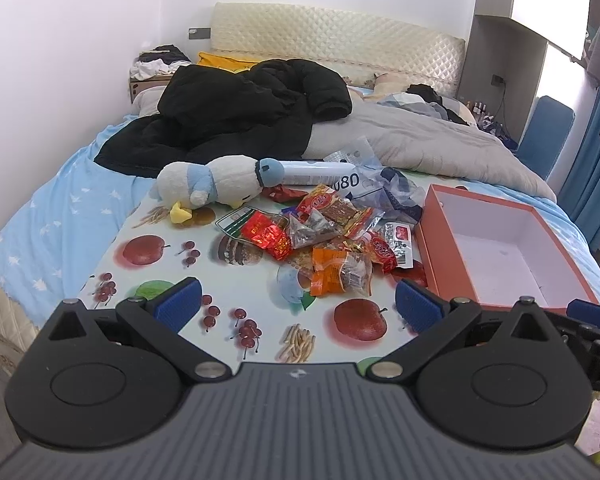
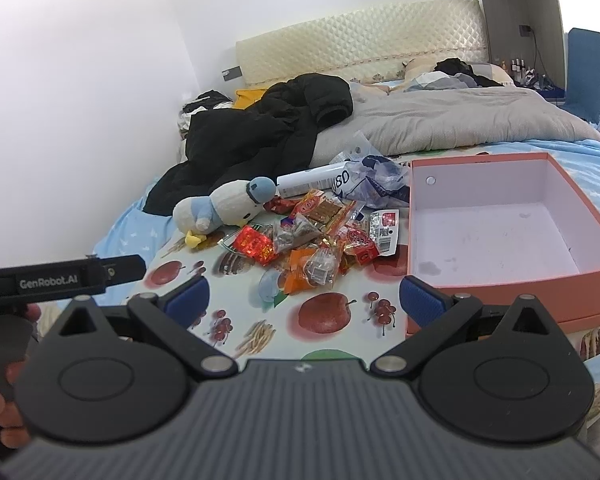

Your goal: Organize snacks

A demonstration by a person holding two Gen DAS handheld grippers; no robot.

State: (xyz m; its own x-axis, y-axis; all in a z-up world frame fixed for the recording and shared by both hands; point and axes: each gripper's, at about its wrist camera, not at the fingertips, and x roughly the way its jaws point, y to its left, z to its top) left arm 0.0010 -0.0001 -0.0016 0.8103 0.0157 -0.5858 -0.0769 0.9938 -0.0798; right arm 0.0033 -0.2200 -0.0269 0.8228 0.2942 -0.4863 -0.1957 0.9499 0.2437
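Note:
A pile of snack packets (image 1: 324, 240) in red, orange and clear wrappers lies on a fruit-printed mat (image 1: 228, 280) on the bed; it also shows in the right wrist view (image 2: 316, 244). An open, empty orange box with a white inside (image 1: 500, 248) stands right of the pile, also in the right wrist view (image 2: 500, 236). My left gripper (image 1: 298, 304) is open and empty, hovering short of the pile. My right gripper (image 2: 304, 300) is open and empty, just left of the box's near corner.
A white and blue plush duck (image 1: 216, 184) lies left of the pile. A white tube (image 1: 320, 172) and a crumpled plastic bag (image 1: 392, 188) lie behind it. A black jacket (image 1: 244, 108) and a grey duvet (image 1: 420, 136) cover the far bed.

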